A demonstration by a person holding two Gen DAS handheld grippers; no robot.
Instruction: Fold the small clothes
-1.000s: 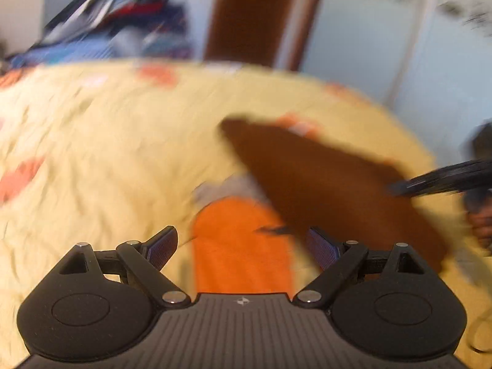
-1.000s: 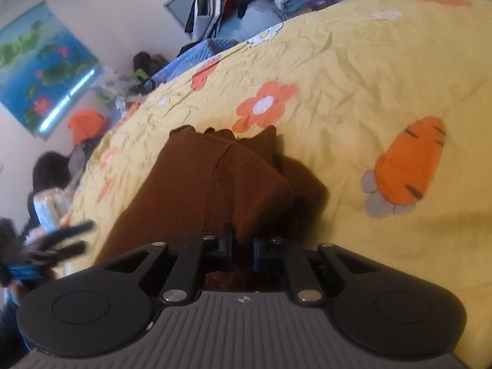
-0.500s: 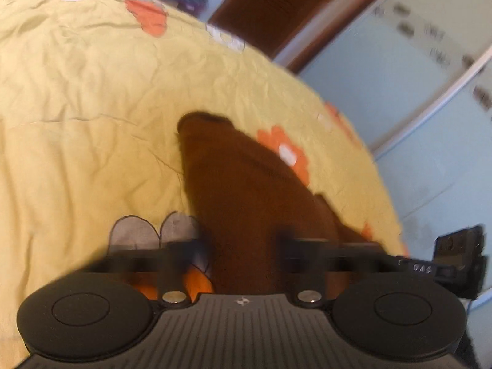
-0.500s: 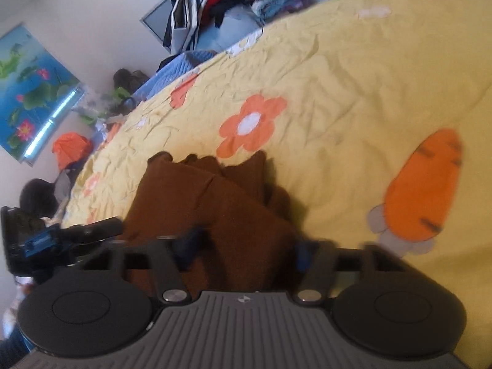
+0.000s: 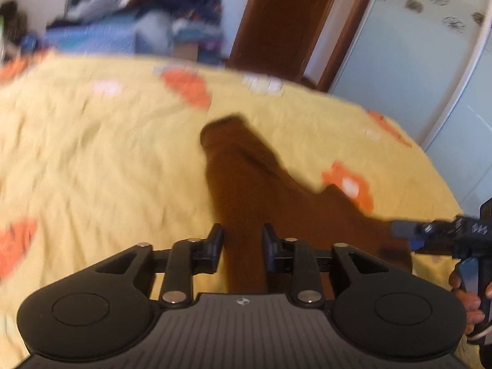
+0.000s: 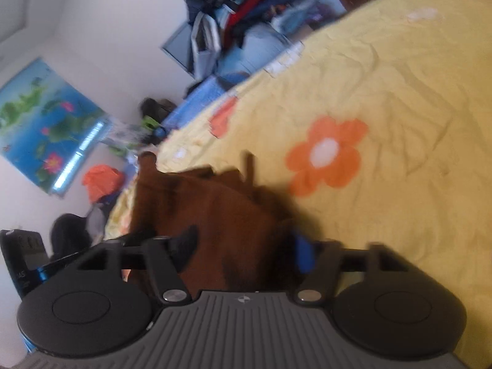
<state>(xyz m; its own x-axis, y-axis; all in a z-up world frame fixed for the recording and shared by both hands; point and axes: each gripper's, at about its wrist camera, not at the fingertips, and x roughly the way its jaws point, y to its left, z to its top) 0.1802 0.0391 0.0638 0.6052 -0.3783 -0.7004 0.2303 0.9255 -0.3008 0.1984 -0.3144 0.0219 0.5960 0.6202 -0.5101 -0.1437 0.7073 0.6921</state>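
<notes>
A brown garment (image 5: 246,178) lies folded in a long strip on the yellow bed sheet (image 5: 92,153). My left gripper (image 5: 241,240) hovers over its near end. Its jaws are opening, a narrow gap apart, with brown cloth showing between them and not pinched. In the right wrist view the same brown garment (image 6: 215,209) lies bunched in front of my right gripper (image 6: 246,249). Those jaws are also opening and stand wide, cloth loose between them. The right gripper (image 5: 399,229) reaches in at the garment's right edge, held by a hand (image 5: 464,301).
A heap of clothes (image 5: 147,9) is piled beyond the bed's far edge, beside a brown door (image 5: 286,15) and a pale wardrobe (image 5: 415,46). A blue flower poster (image 6: 46,123) hangs on the wall. The sheet (image 6: 399,92) carries orange flower and carrot prints.
The left jaws closed from wide onto the brown cloth, then parted a little. The right jaws, shut on the cloth's edge before, have spread wide. Both grippers moved across the bed.
</notes>
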